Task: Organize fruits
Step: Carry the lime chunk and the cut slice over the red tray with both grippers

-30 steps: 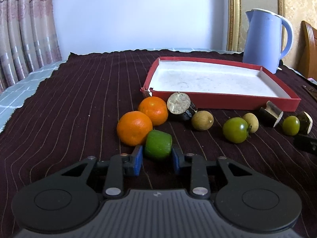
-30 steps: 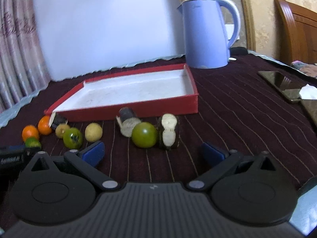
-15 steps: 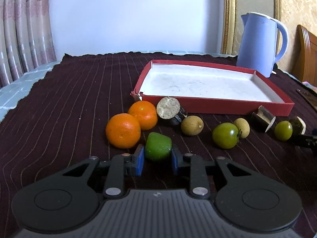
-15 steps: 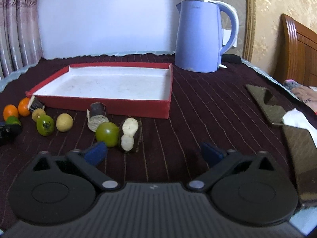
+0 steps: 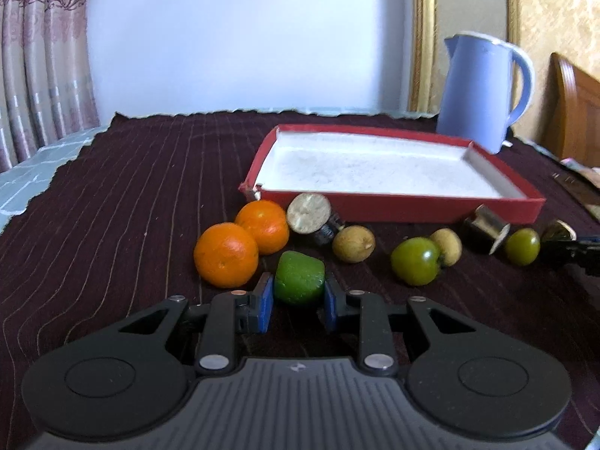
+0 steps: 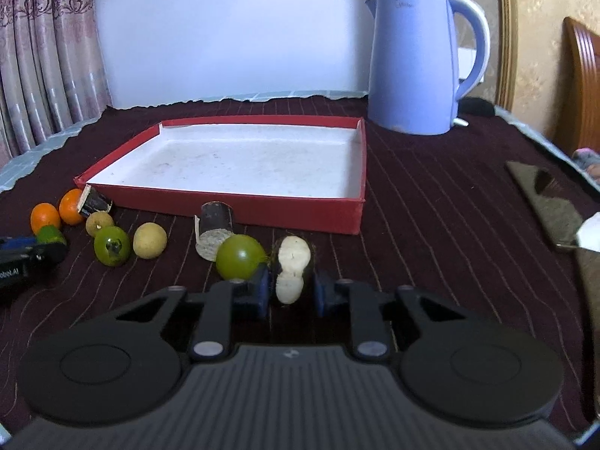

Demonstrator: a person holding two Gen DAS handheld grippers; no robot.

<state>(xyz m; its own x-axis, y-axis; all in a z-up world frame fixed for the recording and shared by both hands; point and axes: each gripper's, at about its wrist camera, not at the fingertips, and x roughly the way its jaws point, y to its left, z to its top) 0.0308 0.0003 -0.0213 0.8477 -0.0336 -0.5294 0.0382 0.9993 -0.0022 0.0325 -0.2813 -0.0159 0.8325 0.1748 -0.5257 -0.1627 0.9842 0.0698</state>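
Note:
My left gripper [image 5: 298, 296] is shut on a green fruit [image 5: 299, 278], low over the dark cloth. Two oranges [image 5: 227, 254] lie just ahead on its left. My right gripper [image 6: 290, 290] is shut on a dark-skinned, white-fleshed cut fruit piece [image 6: 291, 268], beside a round green fruit [image 6: 240, 256]. A red tray with a white floor [image 6: 240, 202] lies behind the row of fruit; it also shows in the left wrist view [image 5: 397, 204]. More fruits lie in a row: a cut dark piece [image 5: 311, 214], tan fruits [image 5: 353, 244], a green tomato-like fruit [image 5: 414, 260].
A blue kettle [image 6: 420, 63] stands behind the tray at the right. Dark flat objects [image 6: 551, 202] and something white [image 6: 590, 230] lie at the right edge. The cloth edge and pale table show at far left [image 5: 33, 176]. A wooden chair back [image 6: 583, 86] stands right.
My right gripper moved in on the white-fleshed piece and closed from wide open onto it. My left gripper, shut on the green fruit, rose slightly and shifted left.

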